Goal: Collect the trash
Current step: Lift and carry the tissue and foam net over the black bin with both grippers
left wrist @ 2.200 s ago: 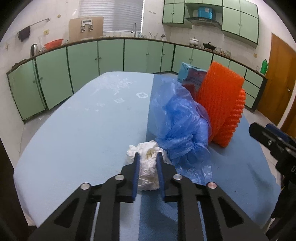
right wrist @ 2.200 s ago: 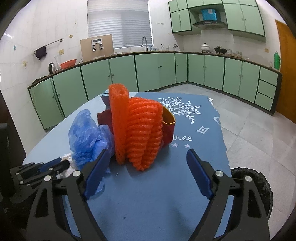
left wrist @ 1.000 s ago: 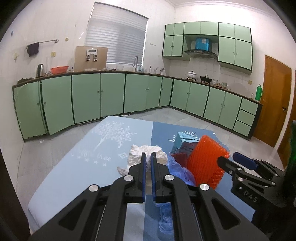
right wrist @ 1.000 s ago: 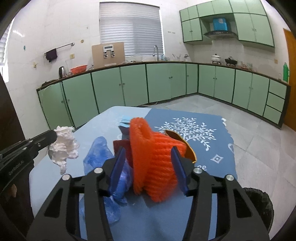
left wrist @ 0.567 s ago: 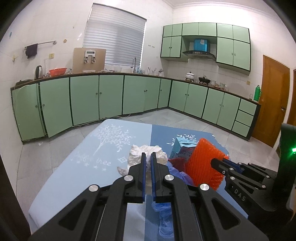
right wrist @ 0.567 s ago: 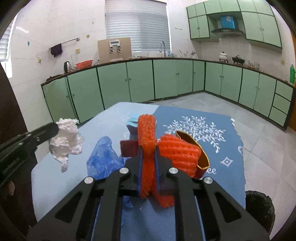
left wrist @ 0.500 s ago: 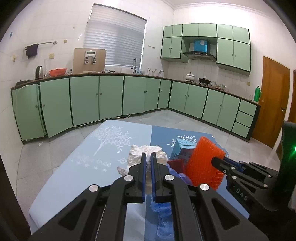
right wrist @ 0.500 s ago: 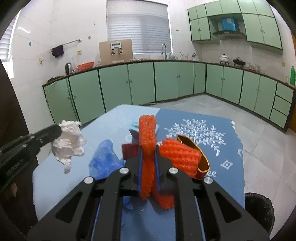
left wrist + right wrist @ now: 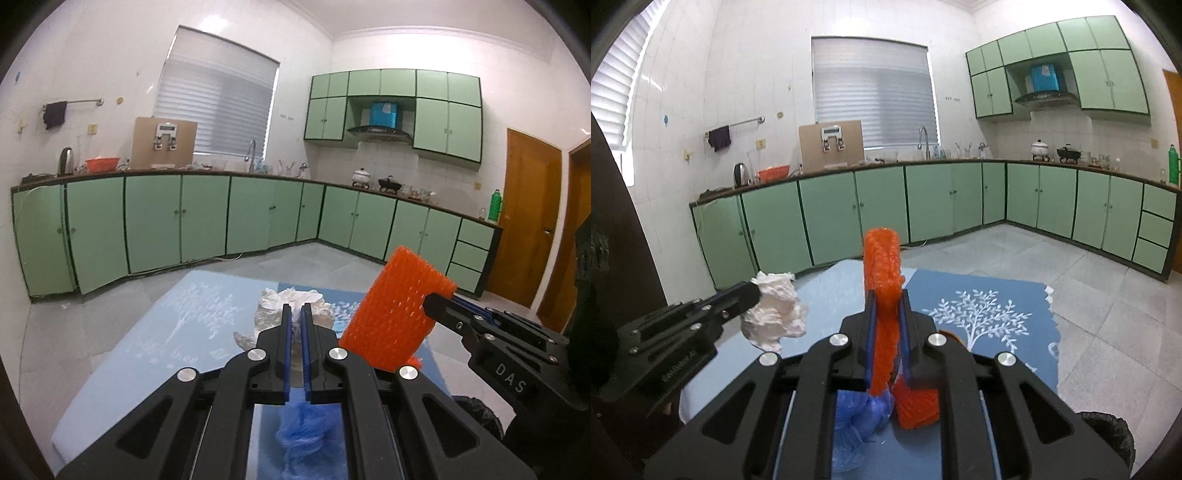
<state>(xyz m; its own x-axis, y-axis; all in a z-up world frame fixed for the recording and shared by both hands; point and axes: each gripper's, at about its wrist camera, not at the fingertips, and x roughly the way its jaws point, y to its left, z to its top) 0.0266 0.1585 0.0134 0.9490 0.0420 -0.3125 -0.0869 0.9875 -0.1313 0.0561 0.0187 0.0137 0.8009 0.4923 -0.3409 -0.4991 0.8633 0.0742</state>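
Observation:
My left gripper (image 9: 294,314) is shut on a crumpled white tissue (image 9: 269,314) and holds it up above the blue-covered table (image 9: 177,332). The tissue (image 9: 774,314) and left gripper (image 9: 753,291) also show at the left of the right wrist view. My right gripper (image 9: 886,295) is shut on an orange foam net (image 9: 882,266) and holds it lifted; the net (image 9: 395,314) shows beside my left gripper. A crumpled blue plastic bag (image 9: 860,417) lies on the table below, also in the left wrist view (image 9: 303,424).
A black trash bin (image 9: 1108,432) stands on the floor at the table's right; its rim (image 9: 476,410) shows in the left wrist view. Green cabinets (image 9: 184,218) line the walls. A gold-edged piece (image 9: 951,336) lies under the net.
Both grippers have risen higher above the table with the tissue and the orange net. Earlier the right gripper closed on the net and the left lifted the tissue.

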